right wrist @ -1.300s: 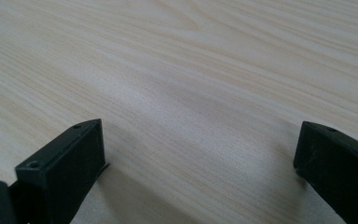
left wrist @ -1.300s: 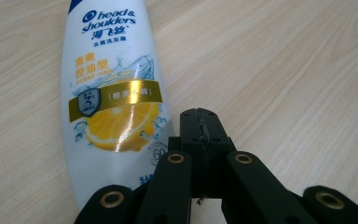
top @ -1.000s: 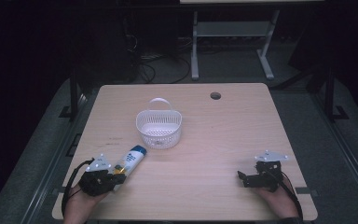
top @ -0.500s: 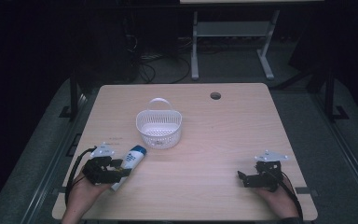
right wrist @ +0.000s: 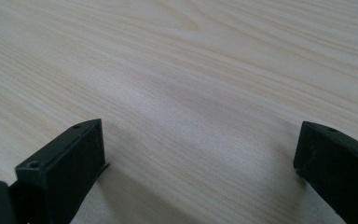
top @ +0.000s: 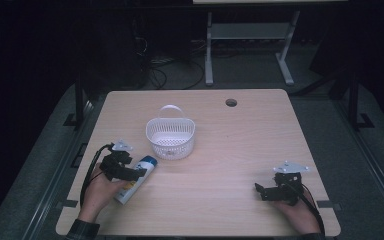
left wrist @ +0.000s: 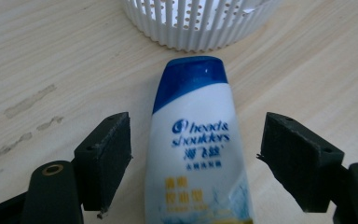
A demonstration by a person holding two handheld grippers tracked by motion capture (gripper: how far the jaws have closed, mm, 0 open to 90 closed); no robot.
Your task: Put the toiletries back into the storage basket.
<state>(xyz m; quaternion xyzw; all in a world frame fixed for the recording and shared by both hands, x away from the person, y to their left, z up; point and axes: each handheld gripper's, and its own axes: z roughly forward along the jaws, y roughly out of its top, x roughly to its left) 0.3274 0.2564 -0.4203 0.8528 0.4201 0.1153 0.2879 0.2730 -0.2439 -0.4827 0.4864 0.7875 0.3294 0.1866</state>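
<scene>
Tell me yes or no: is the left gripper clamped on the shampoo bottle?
No, the left gripper is open, and a gap shows on each side of the shampoo bottle.

A pale wooden surface (top: pixel 240 150) with a small round hole (top: pixel 231 102) near its far edge. Beyond that edge, on dark floor, a grey metal frame (top: pixel 250 40) and tangled cables (top: pixel 172 67).

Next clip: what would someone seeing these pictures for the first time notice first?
Most striking is the white shampoo bottle with a blue cap, lying on the table between the open jaws of the left gripper, which have just been opening; the pads stand clear of it. Just beyond its cap stands a white slotted basket with a handle. The right gripper rests near the table's front right, jaws open over bare wood.
</scene>
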